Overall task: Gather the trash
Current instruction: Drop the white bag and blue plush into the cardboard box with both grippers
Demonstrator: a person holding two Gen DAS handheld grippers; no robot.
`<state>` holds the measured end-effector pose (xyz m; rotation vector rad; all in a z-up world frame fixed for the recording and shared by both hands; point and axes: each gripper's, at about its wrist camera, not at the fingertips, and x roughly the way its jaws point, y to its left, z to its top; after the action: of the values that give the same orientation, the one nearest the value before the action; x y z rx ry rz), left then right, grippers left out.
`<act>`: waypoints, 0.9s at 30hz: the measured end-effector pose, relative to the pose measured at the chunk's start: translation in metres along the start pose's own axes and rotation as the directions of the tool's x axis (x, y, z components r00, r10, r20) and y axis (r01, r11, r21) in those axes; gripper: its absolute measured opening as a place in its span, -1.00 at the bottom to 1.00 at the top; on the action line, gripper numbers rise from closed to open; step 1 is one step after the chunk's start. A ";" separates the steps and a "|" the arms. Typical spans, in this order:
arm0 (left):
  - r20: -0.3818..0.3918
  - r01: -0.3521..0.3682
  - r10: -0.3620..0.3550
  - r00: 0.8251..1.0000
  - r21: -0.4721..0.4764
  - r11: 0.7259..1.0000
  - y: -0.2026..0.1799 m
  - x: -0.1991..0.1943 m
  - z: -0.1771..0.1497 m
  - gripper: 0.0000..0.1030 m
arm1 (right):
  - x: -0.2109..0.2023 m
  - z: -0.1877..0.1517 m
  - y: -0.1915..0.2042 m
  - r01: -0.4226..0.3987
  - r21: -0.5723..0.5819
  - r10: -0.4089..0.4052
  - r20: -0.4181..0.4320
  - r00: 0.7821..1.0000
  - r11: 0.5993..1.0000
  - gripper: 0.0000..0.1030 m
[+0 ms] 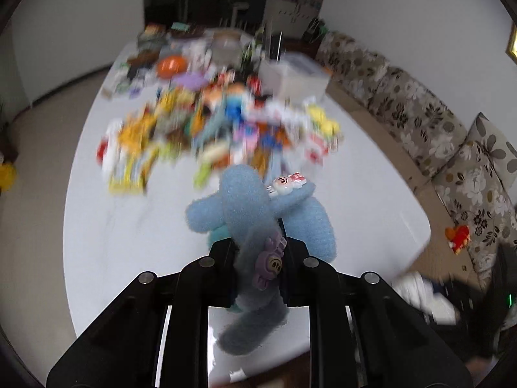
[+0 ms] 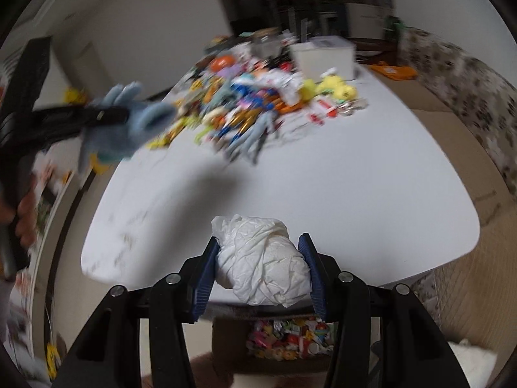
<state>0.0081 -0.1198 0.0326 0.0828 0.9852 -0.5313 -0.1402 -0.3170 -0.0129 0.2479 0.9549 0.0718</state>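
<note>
Your right gripper [image 2: 263,266] has its fingers [image 2: 203,279] clamped on a crumpled white tissue wad [image 2: 263,258], held above the near edge of the white counter [image 2: 355,194]. Your left gripper [image 1: 258,258] has its fingers pinched narrow on a blue plush toy [image 1: 252,207] over the counter's near half. Blurred colourful clutter pile [image 2: 258,103] sits toward the far edge, white box [image 2: 323,53] at the far right corner. Bin of wrappers [image 2: 290,339] below the near edge.
</note>
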 end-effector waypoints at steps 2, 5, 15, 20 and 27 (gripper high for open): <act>-0.050 -0.010 0.008 0.999 -0.039 0.999 -0.003 -0.004 -0.043 -0.66 | 0.005 -0.012 0.003 -0.033 -0.061 0.030 -0.050 0.998 0.998 -0.04; -0.116 0.000 -0.011 0.993 -0.097 0.995 -0.009 -0.004 -0.104 -0.66 | 0.012 -0.032 0.004 -0.082 -0.126 0.066 -0.128 0.990 0.989 -0.04; -0.373 -0.044 -0.061 0.926 -0.267 0.963 -0.018 0.115 -0.294 -0.66 | 0.098 -0.140 -0.010 -0.113 -0.253 0.004 -0.395 0.919 0.961 -0.04; -0.460 -0.097 -0.062 0.886 -0.314 0.945 -0.014 0.211 -0.347 -0.26 | 0.180 -0.199 -0.032 -0.016 -0.291 -0.127 -0.467 0.875 0.956 0.31; -0.598 -0.207 0.005 0.801 -0.270 0.940 0.005 0.270 -0.372 0.23 | 0.223 -0.210 -0.052 0.063 -0.322 -0.228 -0.507 0.831 0.945 0.58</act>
<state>-0.1588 -0.1085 -0.3953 0.0073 1.6651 -0.2238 -0.1852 -0.2918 -0.3197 -0.1372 1.5091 0.1452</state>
